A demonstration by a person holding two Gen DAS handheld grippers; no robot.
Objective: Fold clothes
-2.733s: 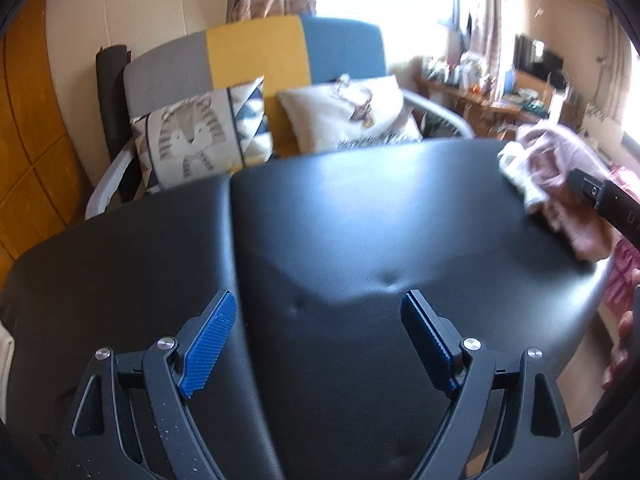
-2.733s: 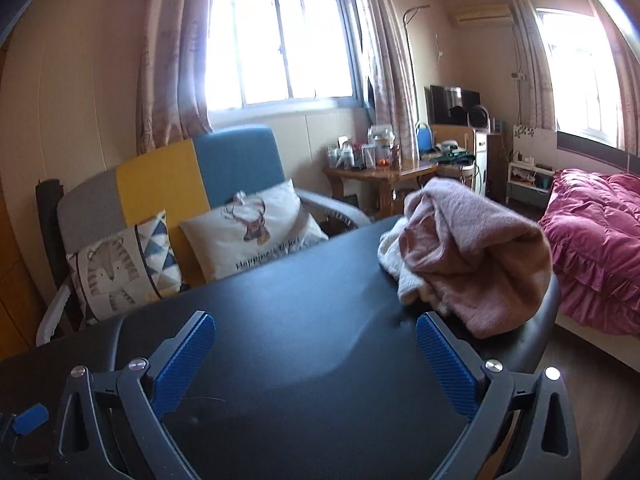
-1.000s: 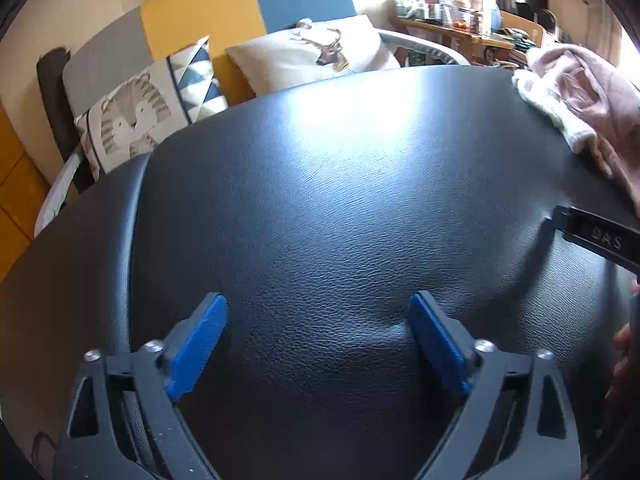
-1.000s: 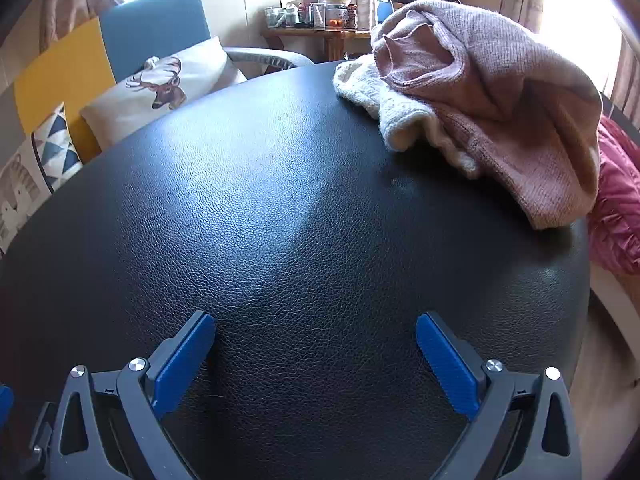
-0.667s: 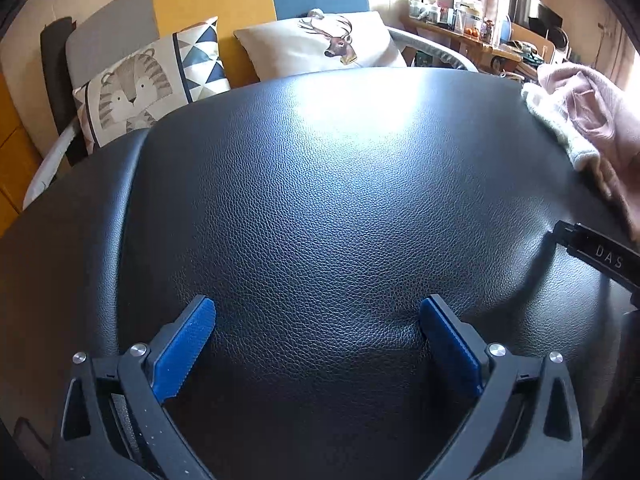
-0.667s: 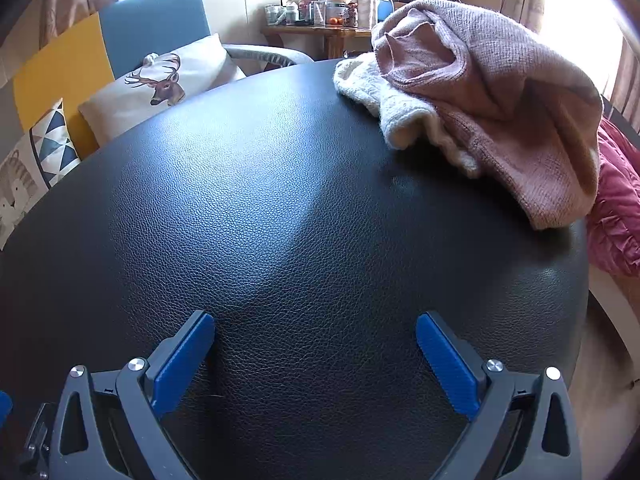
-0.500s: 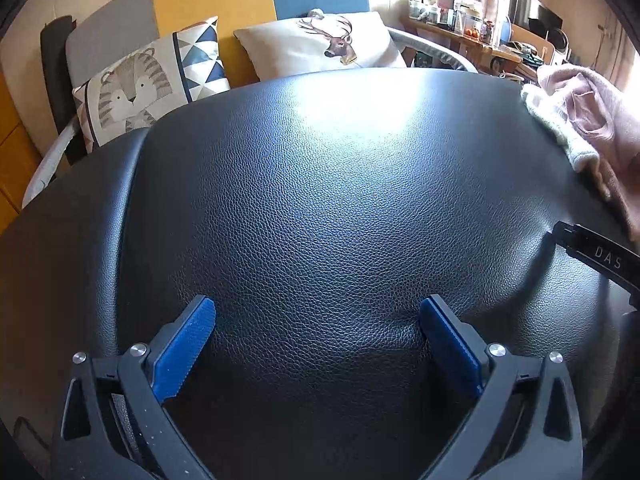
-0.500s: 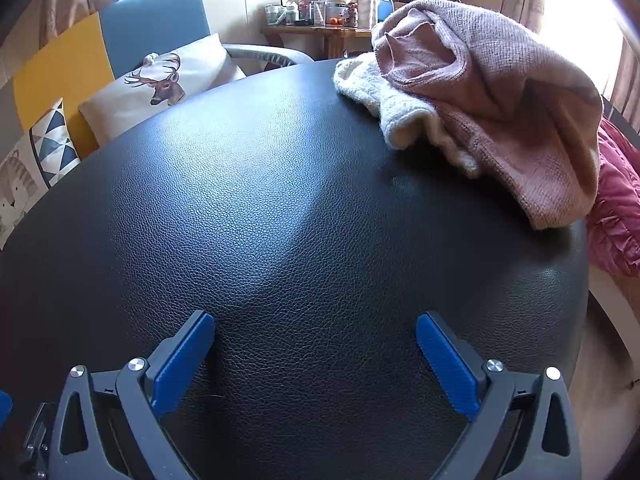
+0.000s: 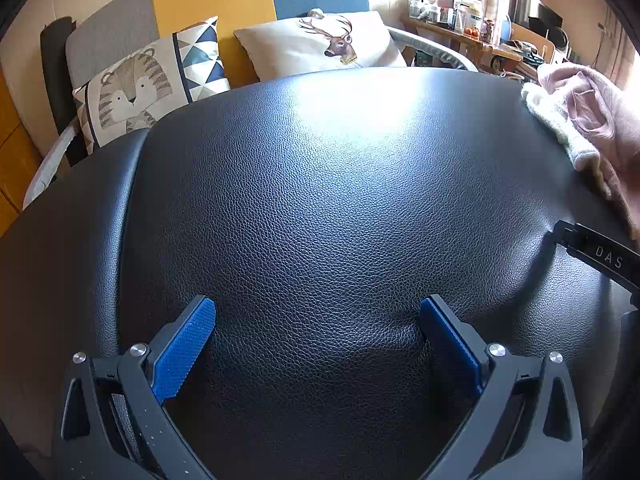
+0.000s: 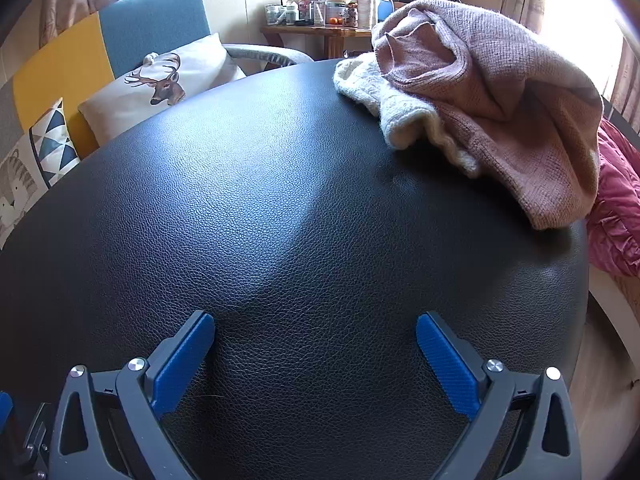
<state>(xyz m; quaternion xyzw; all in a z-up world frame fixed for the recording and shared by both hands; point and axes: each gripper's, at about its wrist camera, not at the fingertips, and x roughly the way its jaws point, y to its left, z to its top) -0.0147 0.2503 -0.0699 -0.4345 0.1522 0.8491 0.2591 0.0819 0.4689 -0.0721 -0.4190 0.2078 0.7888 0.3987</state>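
Both grippers are held low over a black leather-textured surface (image 10: pixel 304 184), each with its blue-padded jaws spread wide and nothing gripped between them. The left gripper (image 9: pixel 318 316) is seen with bare surface ahead of it. Ahead and to the right of the right gripper (image 10: pixel 316 326), well apart from its fingertips, a crumpled pink knit sweater (image 10: pixel 500 92) is heaped at the far right edge of the surface, partly draped over a cream knit garment (image 10: pixel 388 100). A deer-print cushion (image 9: pixel 320 44) and a tiger-print cushion (image 9: pixel 136 92) are propped on a sofa (image 9: pixel 212 12) beyond the far edge.
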